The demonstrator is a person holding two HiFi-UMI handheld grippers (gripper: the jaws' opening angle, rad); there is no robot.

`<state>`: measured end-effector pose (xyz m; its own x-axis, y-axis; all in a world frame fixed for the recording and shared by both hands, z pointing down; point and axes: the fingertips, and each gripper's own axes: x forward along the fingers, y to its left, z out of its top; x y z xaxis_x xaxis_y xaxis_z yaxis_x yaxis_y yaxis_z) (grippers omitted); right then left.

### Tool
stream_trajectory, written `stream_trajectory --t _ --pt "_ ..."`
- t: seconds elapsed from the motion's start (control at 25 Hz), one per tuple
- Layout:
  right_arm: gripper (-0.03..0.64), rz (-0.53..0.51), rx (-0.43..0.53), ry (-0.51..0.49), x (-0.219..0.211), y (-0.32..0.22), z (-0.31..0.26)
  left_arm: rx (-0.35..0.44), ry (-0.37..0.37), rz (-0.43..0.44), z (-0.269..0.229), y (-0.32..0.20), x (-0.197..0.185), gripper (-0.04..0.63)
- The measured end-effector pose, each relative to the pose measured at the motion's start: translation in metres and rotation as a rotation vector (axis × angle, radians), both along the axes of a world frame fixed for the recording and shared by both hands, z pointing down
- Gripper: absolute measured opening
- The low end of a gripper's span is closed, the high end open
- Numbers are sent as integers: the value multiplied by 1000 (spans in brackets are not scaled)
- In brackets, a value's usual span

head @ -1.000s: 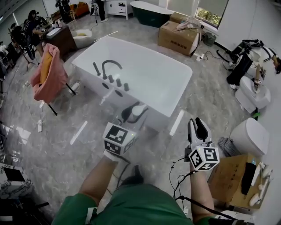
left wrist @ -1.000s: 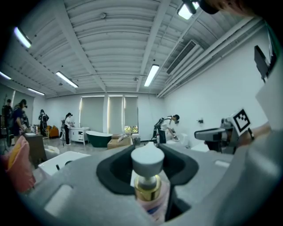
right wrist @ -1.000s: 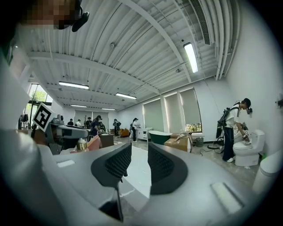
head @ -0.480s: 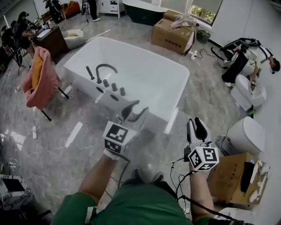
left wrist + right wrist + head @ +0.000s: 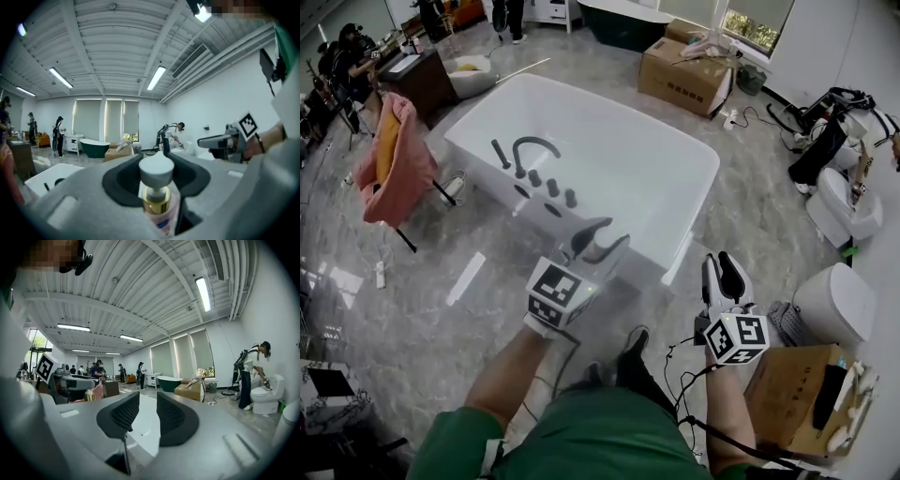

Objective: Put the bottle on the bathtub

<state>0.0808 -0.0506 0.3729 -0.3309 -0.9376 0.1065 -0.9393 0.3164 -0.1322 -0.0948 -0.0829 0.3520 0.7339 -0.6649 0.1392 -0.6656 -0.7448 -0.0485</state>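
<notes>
My left gripper (image 5: 599,247) is shut on a pump bottle (image 5: 158,202) with a white pump head, a gold collar and a pink body. The bottle stands upright between the jaws. In the head view this gripper hangs just in front of the white bathtub's (image 5: 619,155) near rim, right of its black faucet (image 5: 531,150). My right gripper (image 5: 727,277) is further right, beside the tub's near right corner. Its jaws stand a narrow gap apart with nothing between them, and the bathtub (image 5: 145,420) shows through the gap.
A pink cloth on a chair (image 5: 389,159) stands left of the tub. Cardboard boxes sit behind the tub (image 5: 684,80) and at my right (image 5: 787,384). White toilets (image 5: 834,300) line the right side. A dark green tub (image 5: 623,19) and people are at the back.
Both grippers have moved forward toward the bathtub, the left one still carrying the bottle. A foot has stepped forward below them.
</notes>
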Motion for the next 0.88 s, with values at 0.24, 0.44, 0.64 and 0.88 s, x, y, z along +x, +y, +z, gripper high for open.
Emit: stream_trajectory --t 0.24,0.44,0.64,0.88 --pt "115 -71 -32 -46 5 -60 17 -14 -40 44 14 -41 19 160" --pt "115 -126 -75 -79 18 -106 35 -39 -72 68 28 -79 41 161" --pt "115 -157 -95 -95 39 -148 47 -60 -127 112 52 -112 66 160" --pt "115 -180 -110 -115 61 -188 56 -102 -158 136 76 -145 88 160"
